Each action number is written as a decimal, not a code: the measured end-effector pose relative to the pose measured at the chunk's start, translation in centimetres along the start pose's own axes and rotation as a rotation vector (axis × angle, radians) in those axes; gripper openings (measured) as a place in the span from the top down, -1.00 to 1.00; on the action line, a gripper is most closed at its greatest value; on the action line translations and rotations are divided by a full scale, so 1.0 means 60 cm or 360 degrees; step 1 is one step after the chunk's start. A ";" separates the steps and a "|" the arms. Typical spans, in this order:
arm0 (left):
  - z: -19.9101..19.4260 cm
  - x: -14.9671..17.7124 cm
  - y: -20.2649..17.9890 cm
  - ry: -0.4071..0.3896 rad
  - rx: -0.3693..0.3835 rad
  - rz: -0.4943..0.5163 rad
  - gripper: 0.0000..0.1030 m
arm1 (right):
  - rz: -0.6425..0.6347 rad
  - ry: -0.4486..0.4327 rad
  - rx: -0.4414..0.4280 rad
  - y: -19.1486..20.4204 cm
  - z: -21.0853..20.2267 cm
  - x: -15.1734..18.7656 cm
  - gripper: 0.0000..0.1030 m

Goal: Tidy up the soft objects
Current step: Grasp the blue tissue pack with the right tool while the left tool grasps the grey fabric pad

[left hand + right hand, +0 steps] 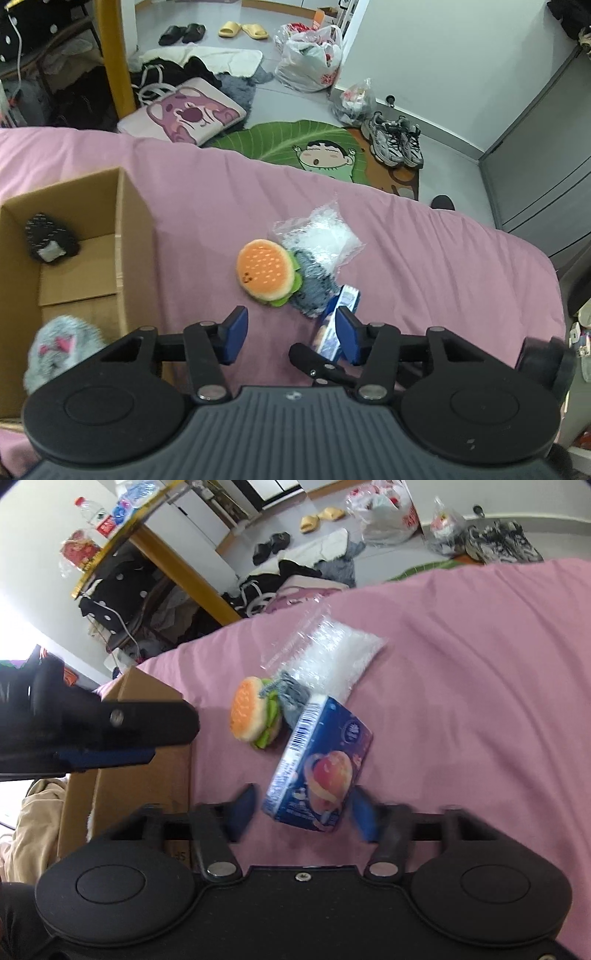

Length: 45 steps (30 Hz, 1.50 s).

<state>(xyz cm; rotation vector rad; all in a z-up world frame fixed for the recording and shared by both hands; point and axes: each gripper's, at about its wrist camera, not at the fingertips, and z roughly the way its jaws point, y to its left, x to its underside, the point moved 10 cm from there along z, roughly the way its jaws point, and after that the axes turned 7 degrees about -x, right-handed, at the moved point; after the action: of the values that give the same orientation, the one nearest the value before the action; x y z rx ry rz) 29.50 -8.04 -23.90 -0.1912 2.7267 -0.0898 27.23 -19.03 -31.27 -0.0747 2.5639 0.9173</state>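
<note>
Blue tissue pack (318, 766) lies on pink bed (480, 701), between spread jaws of right gripper (304, 808), not yet pinched. Best: centre pads on pack's long sides, squeeze gently, then carry to cardboard box (125, 236). Left gripper (291, 332) spread, empty.

On the bed (424, 258), the cardboard box (129, 236) sits to your left with a glove (50, 240) inside; right of it lies the burger plush (267, 271), touching the knitted piece (316, 288), bag (321, 232) behind, tissue pack (321, 764) nearest you
</note>
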 end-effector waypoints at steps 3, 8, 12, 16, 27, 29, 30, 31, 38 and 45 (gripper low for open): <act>0.017 -0.008 -0.011 0.0019 0.0019 -0.0010 0.03 | 0.0028 -0.0003 0.0053 -0.020 -0.004 -0.003 0.57; 0.044 -0.022 -0.031 0.0032 0.0043 -0.0025 0.04 | 0.0093 -0.0020 0.0035 -0.032 -0.010 -0.004 0.60; 0.068 -0.024 -0.042 0.0064 0.0044 -0.0044 0.05 | 0.0113 -0.0018 0.0019 -0.036 -0.011 -0.002 0.61; 0.088 -0.022 -0.045 0.0091 0.0021 -0.0074 0.16 | 0.0144 -0.0028 0.0005 -0.044 -0.013 -0.003 0.61; 0.126 -0.021 -0.036 0.0145 -0.0036 -0.0172 0.79 | 0.0114 -0.0019 0.0013 -0.049 -0.018 -0.009 0.62; 0.115 -0.021 -0.034 0.0140 -0.0038 -0.0186 0.88 | 0.0121 -0.0014 0.0031 -0.055 -0.027 -0.008 0.62; 0.107 -0.022 -0.034 0.0133 -0.0032 -0.0185 0.96 | 0.0134 -0.0012 0.0038 -0.059 -0.032 -0.008 0.62; 0.101 -0.022 -0.035 0.0136 -0.0015 -0.0191 0.99 | 0.0133 -0.0018 0.0051 -0.061 -0.037 -0.008 0.62; 0.047 -0.019 -0.031 0.0076 0.0062 -0.0191 0.99 | 0.0107 -0.0099 0.0100 -0.060 -0.077 -0.020 0.62; -0.009 -0.019 -0.025 -0.0008 0.0125 -0.0182 0.99 | 0.0014 -0.0157 0.0110 -0.020 -0.112 -0.031 0.63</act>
<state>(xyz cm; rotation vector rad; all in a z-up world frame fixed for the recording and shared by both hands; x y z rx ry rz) 30.51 -9.31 -22.80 -0.3243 2.7003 -0.2280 26.68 -24.28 -26.53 0.0019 2.5034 0.8143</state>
